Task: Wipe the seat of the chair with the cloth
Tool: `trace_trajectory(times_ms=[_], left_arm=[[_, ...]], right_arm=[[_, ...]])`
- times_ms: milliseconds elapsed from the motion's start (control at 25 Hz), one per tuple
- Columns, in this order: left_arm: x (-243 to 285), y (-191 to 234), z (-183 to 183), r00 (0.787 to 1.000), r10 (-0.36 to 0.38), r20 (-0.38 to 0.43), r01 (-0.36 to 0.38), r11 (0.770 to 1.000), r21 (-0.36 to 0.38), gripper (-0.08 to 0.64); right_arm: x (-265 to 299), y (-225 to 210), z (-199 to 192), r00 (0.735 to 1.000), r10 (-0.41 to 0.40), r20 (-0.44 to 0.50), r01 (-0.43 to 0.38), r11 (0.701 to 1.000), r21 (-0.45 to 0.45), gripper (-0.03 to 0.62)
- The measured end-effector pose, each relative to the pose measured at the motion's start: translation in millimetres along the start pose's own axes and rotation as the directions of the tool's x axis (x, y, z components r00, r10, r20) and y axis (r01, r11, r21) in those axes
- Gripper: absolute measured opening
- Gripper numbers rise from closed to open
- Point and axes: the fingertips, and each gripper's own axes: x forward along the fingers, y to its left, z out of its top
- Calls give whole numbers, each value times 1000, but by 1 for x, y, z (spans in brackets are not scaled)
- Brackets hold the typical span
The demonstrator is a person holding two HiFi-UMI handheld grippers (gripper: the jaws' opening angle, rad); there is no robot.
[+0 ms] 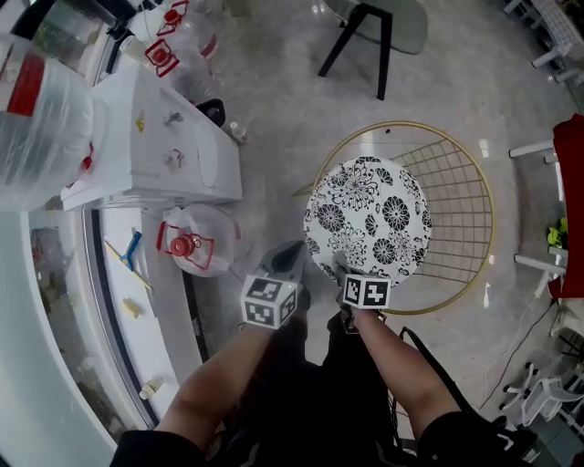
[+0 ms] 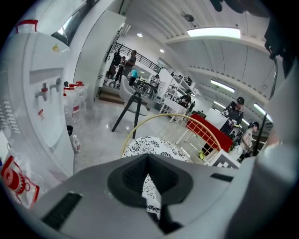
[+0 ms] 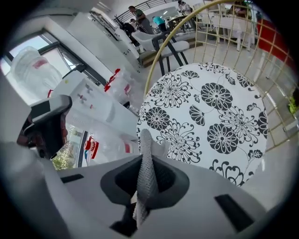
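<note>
The chair's round seat has a black-and-white flower print and sits inside a gold wire frame. My right gripper is at the seat's near edge, shut on a grey woven cloth that stands pinched upright between the jaws, just above the seat. My left gripper hangs beside it, left of the seat, over the floor. Its jaws are shut with nothing between them, and the seat shows beyond them.
A white water dispenser stands to the left, with a water jug on the floor by it. A black-legged chair is behind. A red panel is to the right. People stand far off.
</note>
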Motion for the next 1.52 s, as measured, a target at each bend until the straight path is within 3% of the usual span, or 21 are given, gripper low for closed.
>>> trace_trajectory(times_ms=[160,360,560,760,1000,1200,1360,1440,1520], left_arm=[[-18,-17,26,999,-28,45,28,1000,6,-3],[-33,-47,71,991,-75,111,70,997,46,-3],[-46,-73,108,984,-92,155,80,993,85,-3],[-64,-94,140,973,-93,210,72,992,107,-3],[-87,-112,175,964,-100,247,73,991,116,-3],[-110,-134,208,944,-117,308,76,987,141,-3],[-129,-150,230,942,-108,316,53,982,180,-3],[-140,-161,243,930,-128,345,70,982,177,-3],[-151,-171,254,914,-147,378,86,981,175,-3]], right_arm=[[-33,10,13,995,72,62,-72,997,-7,26],[-89,25,47,970,174,172,-164,984,-74,26],[-149,39,88,919,257,300,-218,963,-156,25],[-202,54,130,873,291,390,-199,945,-259,25],[-269,80,177,794,344,502,-177,920,-350,26],[-324,87,206,743,340,576,-121,915,-384,26],[-373,93,228,666,330,669,-65,919,-389,26],[-397,94,239,627,318,711,-20,919,-394,26],[-418,96,244,601,328,729,-28,920,-392,25]])
